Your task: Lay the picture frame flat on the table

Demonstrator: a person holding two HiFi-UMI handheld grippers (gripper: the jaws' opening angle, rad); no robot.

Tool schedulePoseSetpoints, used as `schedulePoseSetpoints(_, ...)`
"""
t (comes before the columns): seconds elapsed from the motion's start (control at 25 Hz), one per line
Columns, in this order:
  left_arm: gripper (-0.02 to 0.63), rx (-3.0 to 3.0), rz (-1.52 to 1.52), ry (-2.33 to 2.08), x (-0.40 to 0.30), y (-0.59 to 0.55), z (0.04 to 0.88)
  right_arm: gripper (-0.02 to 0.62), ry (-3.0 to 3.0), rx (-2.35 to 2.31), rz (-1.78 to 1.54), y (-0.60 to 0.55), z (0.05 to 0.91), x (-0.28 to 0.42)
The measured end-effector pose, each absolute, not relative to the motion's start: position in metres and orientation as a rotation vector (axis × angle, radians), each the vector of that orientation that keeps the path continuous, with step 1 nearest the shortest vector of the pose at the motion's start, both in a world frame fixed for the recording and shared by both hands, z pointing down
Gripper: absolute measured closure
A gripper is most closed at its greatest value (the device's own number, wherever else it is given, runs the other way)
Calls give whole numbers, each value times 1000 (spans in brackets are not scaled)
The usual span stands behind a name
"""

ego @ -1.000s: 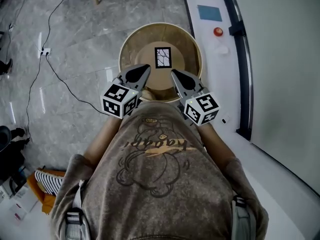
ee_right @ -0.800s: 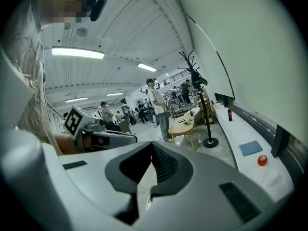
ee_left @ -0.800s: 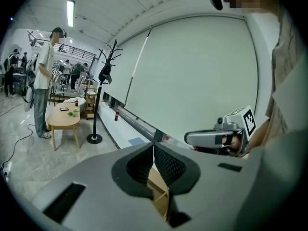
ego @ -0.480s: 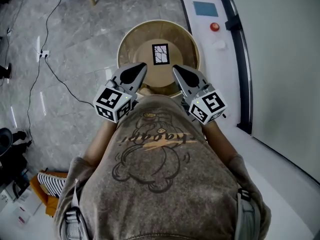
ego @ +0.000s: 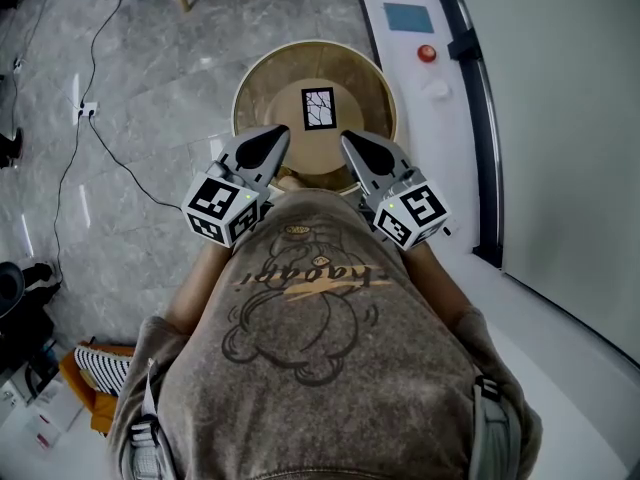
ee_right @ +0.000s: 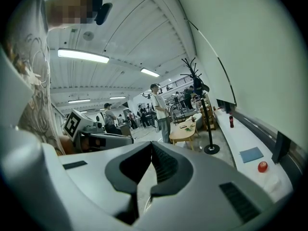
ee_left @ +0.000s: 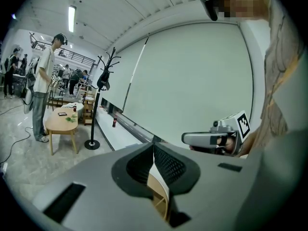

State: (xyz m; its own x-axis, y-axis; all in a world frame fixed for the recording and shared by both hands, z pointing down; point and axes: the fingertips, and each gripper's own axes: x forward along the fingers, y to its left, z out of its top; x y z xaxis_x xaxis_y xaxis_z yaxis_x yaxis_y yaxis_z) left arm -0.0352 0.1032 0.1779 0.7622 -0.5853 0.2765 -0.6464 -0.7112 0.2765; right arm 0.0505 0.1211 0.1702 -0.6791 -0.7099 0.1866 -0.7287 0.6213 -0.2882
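Both shut, empty: left hand-held gripper, right hand-held gripper; picture frame looks flat on worktop ahead; keep clear.

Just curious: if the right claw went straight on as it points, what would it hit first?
Probably nothing near: the right claw looks to aim over the round table and its picture frame, though height is unclear.

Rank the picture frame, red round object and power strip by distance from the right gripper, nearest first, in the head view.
From the right gripper:
1. picture frame, just ahead, centre.
2. red round object, ahead, right.
3. power strip, far left.
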Motion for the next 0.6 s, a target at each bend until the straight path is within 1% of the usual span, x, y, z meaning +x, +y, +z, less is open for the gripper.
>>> schedulePoseSetpoints(0.6, 586, 2589, 241, -961, -44, 108, 179, 575, -2783, 1215, 521, 127, 170, 47)
